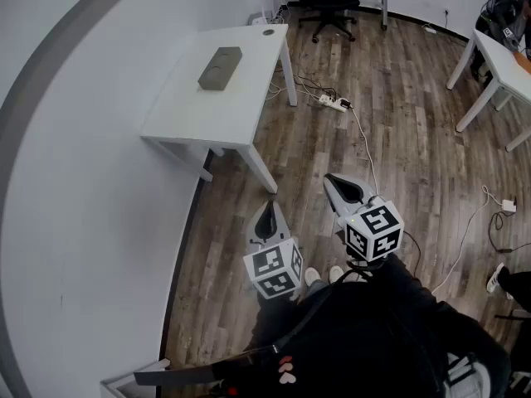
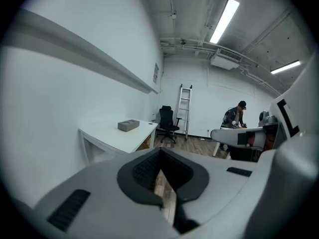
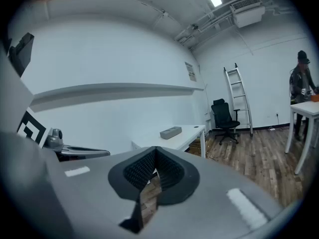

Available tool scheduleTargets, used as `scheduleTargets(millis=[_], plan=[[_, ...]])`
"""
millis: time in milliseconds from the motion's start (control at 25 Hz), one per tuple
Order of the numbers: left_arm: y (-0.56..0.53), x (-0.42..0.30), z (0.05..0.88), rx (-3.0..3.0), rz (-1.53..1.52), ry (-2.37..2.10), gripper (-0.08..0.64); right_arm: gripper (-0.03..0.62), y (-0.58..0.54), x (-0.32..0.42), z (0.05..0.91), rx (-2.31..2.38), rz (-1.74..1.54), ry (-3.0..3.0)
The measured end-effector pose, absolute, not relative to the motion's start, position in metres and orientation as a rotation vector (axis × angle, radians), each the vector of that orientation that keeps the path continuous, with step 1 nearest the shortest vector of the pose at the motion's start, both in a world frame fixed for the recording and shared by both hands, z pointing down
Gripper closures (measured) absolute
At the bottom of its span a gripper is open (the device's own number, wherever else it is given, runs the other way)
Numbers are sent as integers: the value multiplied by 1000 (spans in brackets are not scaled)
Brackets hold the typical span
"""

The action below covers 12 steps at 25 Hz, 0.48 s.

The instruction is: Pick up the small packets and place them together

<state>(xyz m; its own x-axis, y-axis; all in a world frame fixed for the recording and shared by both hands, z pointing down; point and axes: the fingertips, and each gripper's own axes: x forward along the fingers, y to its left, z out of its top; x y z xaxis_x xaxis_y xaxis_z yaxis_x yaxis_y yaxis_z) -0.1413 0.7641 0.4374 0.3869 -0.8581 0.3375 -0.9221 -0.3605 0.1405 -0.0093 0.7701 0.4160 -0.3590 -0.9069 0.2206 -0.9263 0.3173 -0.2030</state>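
A white table (image 1: 191,110) stands by the curved wall, and a grey box (image 1: 220,67) lies on it; the box also shows in the left gripper view (image 2: 128,125) and the right gripper view (image 3: 171,132). I cannot make out any small packets. Both grippers hang over the wooden floor, well short of the table. My left gripper (image 1: 266,215) has its jaws together with nothing between them (image 2: 160,156). My right gripper (image 1: 338,187) is likewise shut and empty (image 3: 155,156), and points toward the table.
A power strip (image 1: 334,103) with a cable trailing from it lies on the floor past the table. A black office chair (image 1: 325,2) and a ladder (image 2: 183,111) stand at the back. Another white table (image 1: 506,65) is at the right, with a person (image 2: 234,117) beside it.
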Motion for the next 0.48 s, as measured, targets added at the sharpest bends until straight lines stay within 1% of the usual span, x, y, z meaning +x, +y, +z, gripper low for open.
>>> scheduleTargets(millis=[480], plan=[[764,-144,437,2346,296,-1560,560,595,769,-13,415,1735,440,-2493]])
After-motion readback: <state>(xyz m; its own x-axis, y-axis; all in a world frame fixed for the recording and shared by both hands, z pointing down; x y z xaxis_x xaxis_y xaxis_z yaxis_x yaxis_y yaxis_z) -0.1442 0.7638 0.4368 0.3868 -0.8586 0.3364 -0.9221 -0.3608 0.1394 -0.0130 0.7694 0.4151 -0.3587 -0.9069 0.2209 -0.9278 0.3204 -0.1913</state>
